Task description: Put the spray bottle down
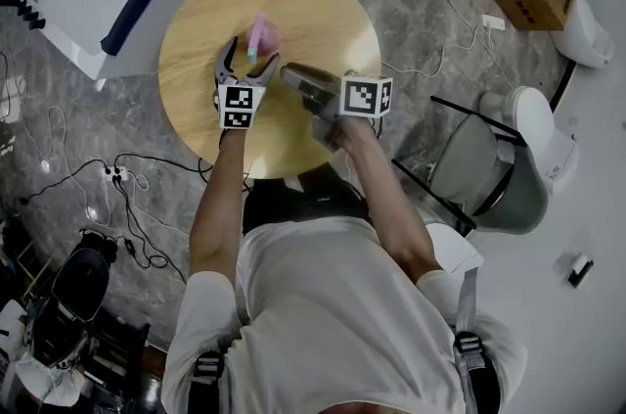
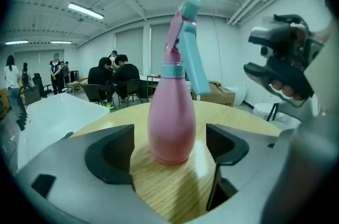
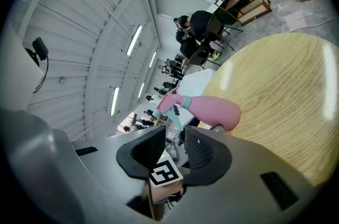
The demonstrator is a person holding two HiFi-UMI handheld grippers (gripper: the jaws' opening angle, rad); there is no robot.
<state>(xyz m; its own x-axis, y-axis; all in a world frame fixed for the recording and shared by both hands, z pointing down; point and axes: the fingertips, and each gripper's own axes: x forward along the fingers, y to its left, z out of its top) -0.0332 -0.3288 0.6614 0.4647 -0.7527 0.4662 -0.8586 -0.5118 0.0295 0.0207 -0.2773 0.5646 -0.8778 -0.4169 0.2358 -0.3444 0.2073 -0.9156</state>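
Head view: the spray bottle (image 1: 260,38) is seen from straight above, so only its pink top and pale blue head show; the base and its contact with the round wooden table (image 1: 196,60) cannot be made out here. The left gripper (image 1: 252,52) brackets the bottle, one jaw on each side. The right gripper (image 1: 290,74) lies just to the bottle's right, pointing toward it, with its tips hard to separate from above.

Left gripper view: the bottle stands upright on the table top, base fully visible, centred between the jaws. The jaws are spread wide, and bare wood shows between each pad and the bottle, so nothing is gripped. At the right edge a dark part of the right gripper and some fingertips are cut off by the frame.

Right gripper view: the picture is rolled, so the bottle appears to lie sideways. Its base edge is hidden behind one jaw. The jaws sit close together with a narrow gap and nothing is held between the pads. Part of the left gripper's marker cube shows through the gap.
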